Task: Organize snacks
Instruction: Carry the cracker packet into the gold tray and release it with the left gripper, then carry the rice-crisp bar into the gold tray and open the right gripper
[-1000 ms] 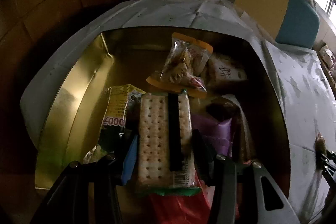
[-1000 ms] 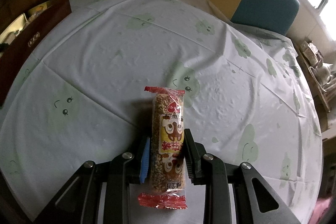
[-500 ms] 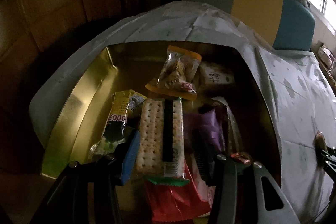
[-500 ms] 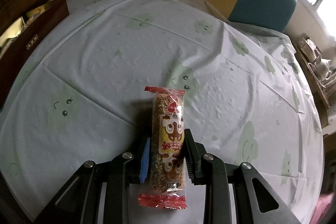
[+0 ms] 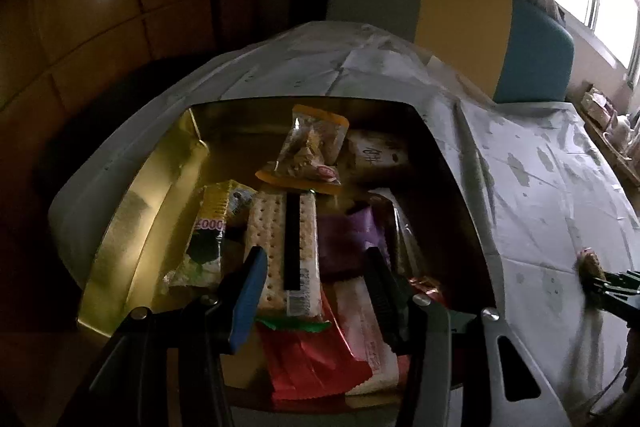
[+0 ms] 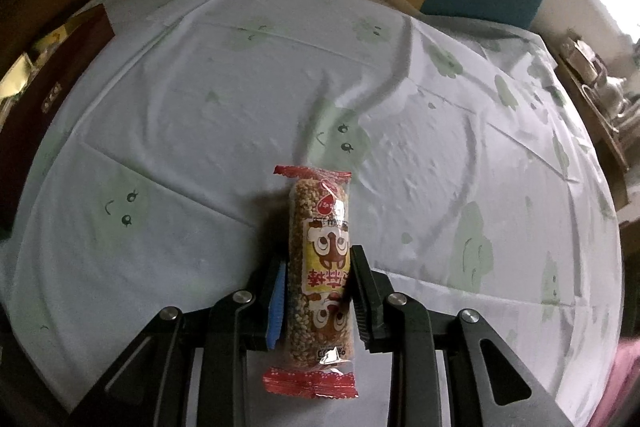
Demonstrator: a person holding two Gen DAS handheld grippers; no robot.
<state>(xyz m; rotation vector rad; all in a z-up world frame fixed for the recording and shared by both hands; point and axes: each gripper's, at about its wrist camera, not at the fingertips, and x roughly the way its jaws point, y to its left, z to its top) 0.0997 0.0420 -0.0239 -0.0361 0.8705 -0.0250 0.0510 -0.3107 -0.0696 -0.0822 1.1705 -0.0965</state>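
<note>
**Right gripper clamps a grain bar while the left stands apart over the box**

Right gripper (image 6: 318,291), tilted steeply down toward the pale tablecloth printed with green cloud faces (image 6: 200,131), has its blue and black pads pressed against the sides of a clear-wrapped puffed-grain bar with red crimped ends (image 6: 320,267); the bar runs lengthwise between the fingers (its far end pointing away across the cloth).

The left gripper (image 5: 316,291) slants down over a gold-lined rectangular box (image 5: 132,227) at the table's edge, its jaws apart and touching nothing. Below them lies a clear pack of pale crackers (image 5: 282,251), flanked by a yellow-green packet (image 5: 208,231) and a purple packet (image 5: 348,239), with an orange-edged bag of snacks (image 5: 310,151) farther in and a red wrapper (image 5: 312,363) nearest.
</note>
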